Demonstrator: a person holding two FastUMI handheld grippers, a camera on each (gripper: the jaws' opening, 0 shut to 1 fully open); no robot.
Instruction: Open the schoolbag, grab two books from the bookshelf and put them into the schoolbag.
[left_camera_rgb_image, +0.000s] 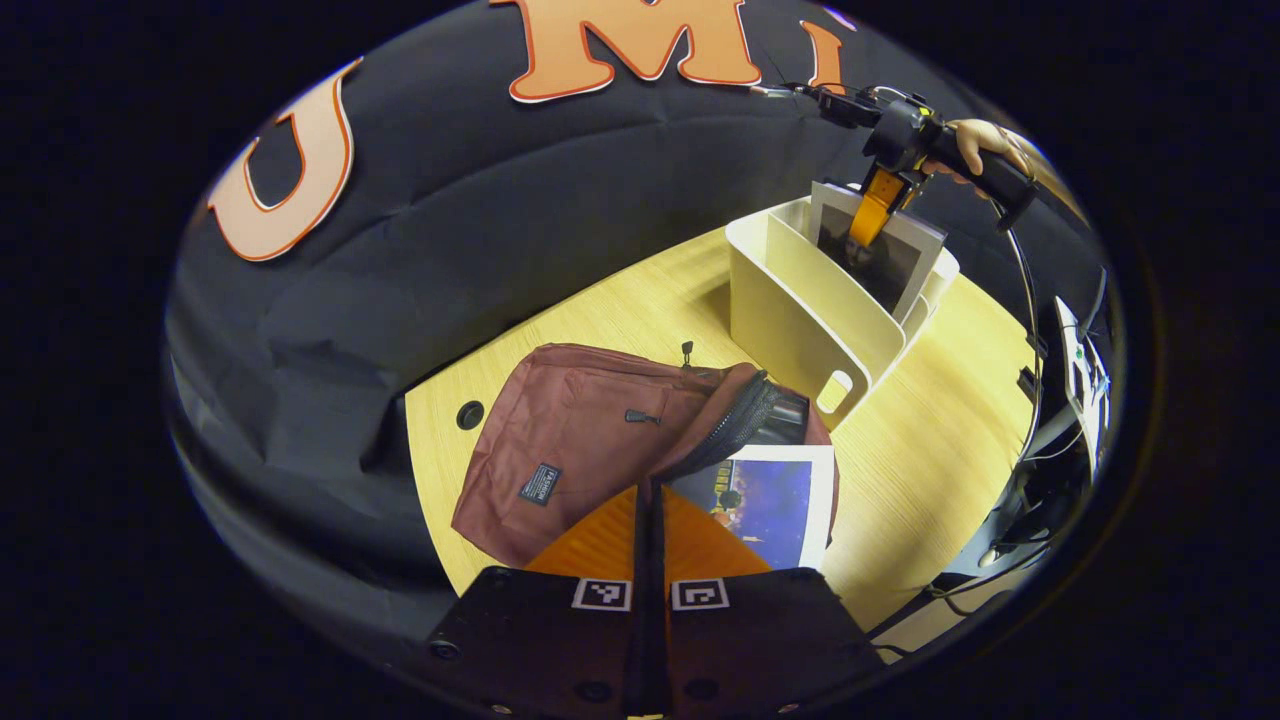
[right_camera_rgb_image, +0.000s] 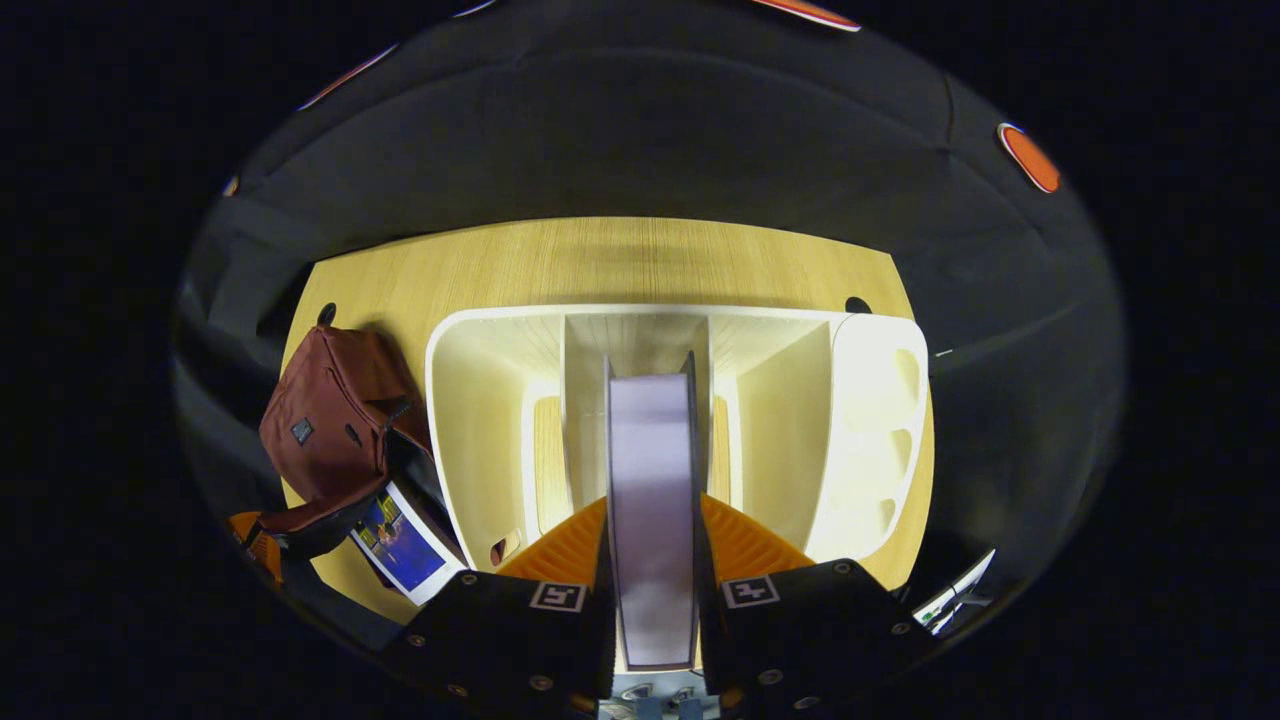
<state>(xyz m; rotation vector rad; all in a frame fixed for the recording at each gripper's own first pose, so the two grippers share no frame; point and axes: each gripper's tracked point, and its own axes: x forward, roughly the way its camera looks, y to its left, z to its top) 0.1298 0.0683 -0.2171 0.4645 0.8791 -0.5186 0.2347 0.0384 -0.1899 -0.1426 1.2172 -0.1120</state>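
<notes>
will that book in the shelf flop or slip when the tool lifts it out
Probably stays stiff: the book stands straight between the right tool fingers. It may swing, being gripped only near its top edge. The glossy-looking cover could slip a little against the bookshelf divider.

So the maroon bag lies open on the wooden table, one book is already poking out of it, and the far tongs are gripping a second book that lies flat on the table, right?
Nearly. The second book is not flat on the table; it stands upright in the white bookshelf, with the right tongs shut on it, as the right gripper view shows. The schoolbag lies open with the first book poking out.
</notes>
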